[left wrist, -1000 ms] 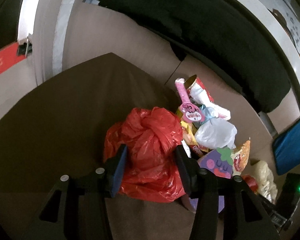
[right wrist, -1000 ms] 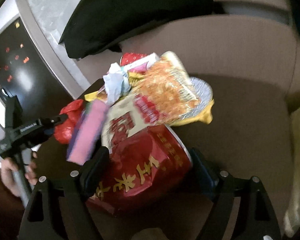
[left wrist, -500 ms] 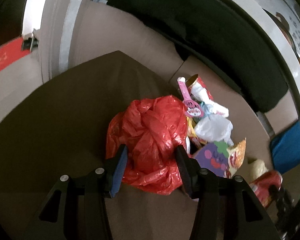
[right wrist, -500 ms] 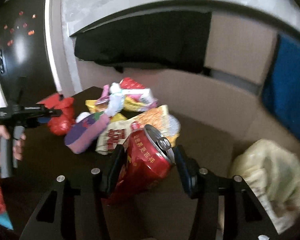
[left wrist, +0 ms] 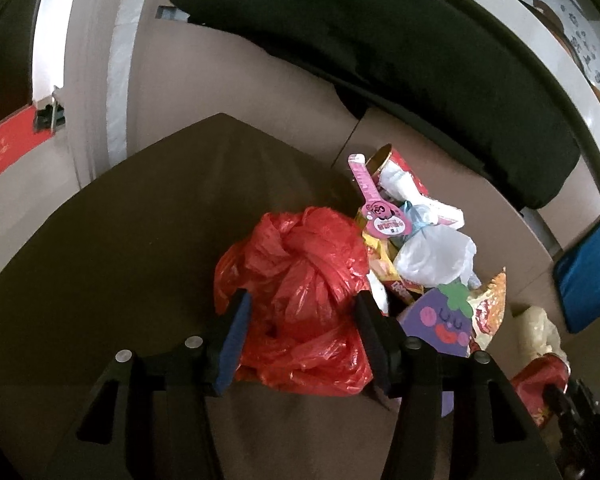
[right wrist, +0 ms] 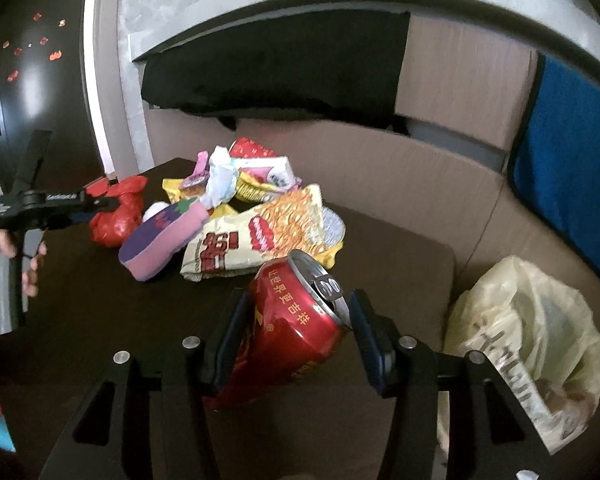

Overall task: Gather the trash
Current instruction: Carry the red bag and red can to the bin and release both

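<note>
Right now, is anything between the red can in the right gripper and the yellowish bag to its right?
Nothing visible. The can, held off the table in the right gripper, has clear space toward the open bag.

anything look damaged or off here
Yes: the red can in the right gripper is crushed flat at its lower end and sits tilted between the fingers. The rest is a loose pile of wrappers on the table.
</note>
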Demonstrator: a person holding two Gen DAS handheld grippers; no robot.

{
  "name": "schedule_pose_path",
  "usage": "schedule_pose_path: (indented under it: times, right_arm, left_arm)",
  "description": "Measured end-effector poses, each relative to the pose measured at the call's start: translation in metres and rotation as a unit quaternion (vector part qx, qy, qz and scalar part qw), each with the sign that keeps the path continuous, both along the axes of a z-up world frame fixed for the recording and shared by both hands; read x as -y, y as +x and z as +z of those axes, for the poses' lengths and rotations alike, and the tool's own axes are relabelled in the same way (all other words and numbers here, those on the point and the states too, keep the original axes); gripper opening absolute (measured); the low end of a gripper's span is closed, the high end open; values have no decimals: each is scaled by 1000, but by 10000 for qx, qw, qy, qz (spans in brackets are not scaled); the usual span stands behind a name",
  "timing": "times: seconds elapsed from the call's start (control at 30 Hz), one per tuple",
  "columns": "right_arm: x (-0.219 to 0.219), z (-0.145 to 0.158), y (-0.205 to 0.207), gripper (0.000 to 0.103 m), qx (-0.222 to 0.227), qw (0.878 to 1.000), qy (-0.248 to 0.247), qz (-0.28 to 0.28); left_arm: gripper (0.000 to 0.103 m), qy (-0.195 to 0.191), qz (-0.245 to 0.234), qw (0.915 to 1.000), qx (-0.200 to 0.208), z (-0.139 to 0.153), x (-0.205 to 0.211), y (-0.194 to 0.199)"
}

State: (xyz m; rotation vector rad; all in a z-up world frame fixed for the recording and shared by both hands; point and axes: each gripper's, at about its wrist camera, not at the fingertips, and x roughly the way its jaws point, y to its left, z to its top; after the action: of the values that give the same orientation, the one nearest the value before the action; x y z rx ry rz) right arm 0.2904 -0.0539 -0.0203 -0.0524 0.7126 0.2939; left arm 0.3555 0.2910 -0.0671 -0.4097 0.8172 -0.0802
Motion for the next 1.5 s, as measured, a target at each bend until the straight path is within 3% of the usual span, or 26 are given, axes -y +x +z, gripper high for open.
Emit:
schedule_pose_path:
  times: [0.07,0.27,0.5,0.87,1.2,1.33,1.5]
  right_arm:
    - [1,-3,1,51,-32,9998,177,-19]
    - [-1,-13,13,52,-425,9958,799,143]
    - [-7,22,3,48,67,9980,564,287]
    - [13,78,-29,48,906,9955,214,195]
    - [87,143,-49,48,1933,9805,-175,-304]
    - [132,159,-53,48,2121,9747,-298,-632]
    - [192,163,-61,48,2067,9714,-316,-1123]
  left_arm:
    - [41,42,-91,9999,82,3,6,2]
    - [33,598,-231,9974,337,20,28,-11]
    - [33,948,-329,9896,1033,78,56,-55]
    - [33,783,-703,9800,1691,138,113,-114]
    - [33,803,-1338,9494,2724,205,214,-138]
    - [33,858,-1607,9406,2865,209,265,-123]
    - [33,866,-2009,9349,2795,193,327,-89]
